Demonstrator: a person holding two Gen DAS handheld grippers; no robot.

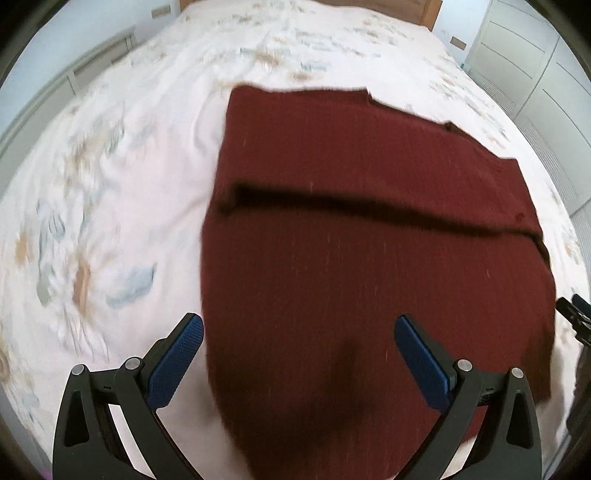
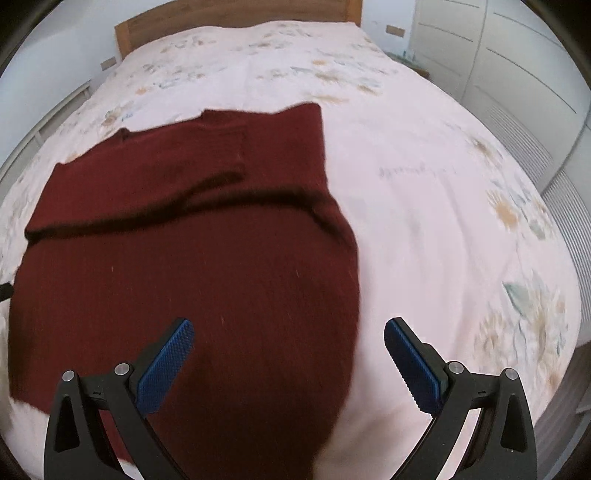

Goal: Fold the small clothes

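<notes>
A dark red knitted garment [image 1: 369, 229] lies flat on the bed, with a folded edge running across its middle. The same garment [image 2: 192, 258] fills the left and centre of the right wrist view. My left gripper [image 1: 298, 328] hovers open above the garment's near left edge, nothing between its blue pads [image 1: 177, 360]. My right gripper [image 2: 289, 330] hovers open above the garment's near right edge, its left pad [image 2: 166, 363] over the cloth and its right pad [image 2: 412, 363] over the sheet. The tip of the right gripper [image 1: 572, 314] shows at the left wrist view's right edge.
The bed carries a pale pink floral cover [image 1: 110, 206] [image 2: 443, 206]. A wooden headboard [image 2: 236, 18] stands at the far end. White wardrobe doors [image 2: 498, 55] line the right side, and a low white rail [image 1: 74, 74] runs along the left.
</notes>
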